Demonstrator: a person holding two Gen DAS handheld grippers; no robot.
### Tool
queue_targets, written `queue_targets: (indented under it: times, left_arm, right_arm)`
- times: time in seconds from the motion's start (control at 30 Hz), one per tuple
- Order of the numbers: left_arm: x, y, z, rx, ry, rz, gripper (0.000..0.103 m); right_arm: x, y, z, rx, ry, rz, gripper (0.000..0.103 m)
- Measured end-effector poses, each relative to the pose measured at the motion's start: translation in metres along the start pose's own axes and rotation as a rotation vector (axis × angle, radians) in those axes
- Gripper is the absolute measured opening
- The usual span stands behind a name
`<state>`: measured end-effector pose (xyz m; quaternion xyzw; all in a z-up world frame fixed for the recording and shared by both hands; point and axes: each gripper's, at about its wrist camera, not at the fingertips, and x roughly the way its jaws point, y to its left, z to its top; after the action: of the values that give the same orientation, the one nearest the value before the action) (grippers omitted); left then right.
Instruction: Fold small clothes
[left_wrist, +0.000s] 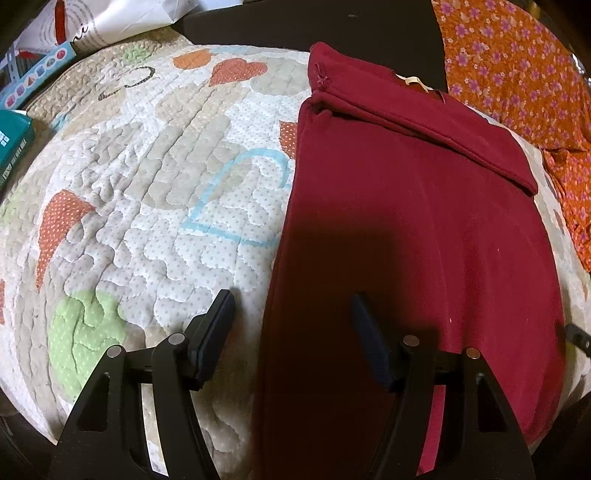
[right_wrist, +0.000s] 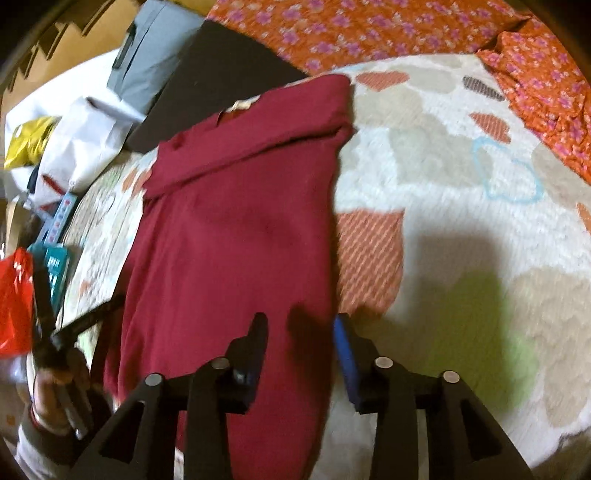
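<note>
Left gripper (left_wrist: 291, 317) spread wide, empty, straddling maroon garment's (left_wrist: 413, 236) left edge over quilted mat (left_wrist: 147, 206). Right gripper (right_wrist: 301, 332) wide too, gripping nothing, garment's right edge lying between its fingers.

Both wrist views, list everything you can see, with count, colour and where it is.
Garment: one, maroon, partly folded lengthwise, flat on the quilt.
Quilt: one, cream and beige with orange, green and blue patches, covering the surface.
Floral cloth: one, orange with purple flowers, along the quilt's far edge.
Boxes: two, teal and light blue, at the quilt's left edge.
Bags: white, yellow and grey, beyond the far-left corner.
Red plastic: one piece, far left.
Left gripper: black, fingers open, straddling the garment's left edge.
Right gripper: black, fingers open, over the garment's right edge.
</note>
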<state>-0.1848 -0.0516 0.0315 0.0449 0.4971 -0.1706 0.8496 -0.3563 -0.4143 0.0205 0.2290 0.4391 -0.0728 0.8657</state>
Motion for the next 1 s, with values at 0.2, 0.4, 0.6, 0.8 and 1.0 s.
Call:
queue_targets:
  times: [0.2,0.4,0.6,0.8,1.0]
  left_arm:
    - [-0.003,-0.003,-0.006,0.024,-0.007,0.015,0.066]
    - [-0.006,-0.005,-0.011,0.038,-0.009,0.023,0.066]
    - [-0.012,-0.005,-0.019,0.037,0.007,0.011,0.066]
    - [-0.022,-0.002,-0.03,0.043,0.036,-0.016,0.066]
    - [-0.036,0.0,-0.049,0.053,0.084,-0.07,0.066]
  right_arm:
    - [0.005,-0.003,-0.021,0.01,0.052,0.001,0.037]
    - [0.002,-0.003,-0.032,0.006,0.065,-0.001,0.038]
    - [-0.002,-0.003,-0.038,0.0,0.076,0.006,0.041]
    - [-0.004,-0.008,-0.048,0.017,0.082,0.034,0.043]
    - [-0.007,-0.012,-0.054,0.026,0.093,0.068,0.043]
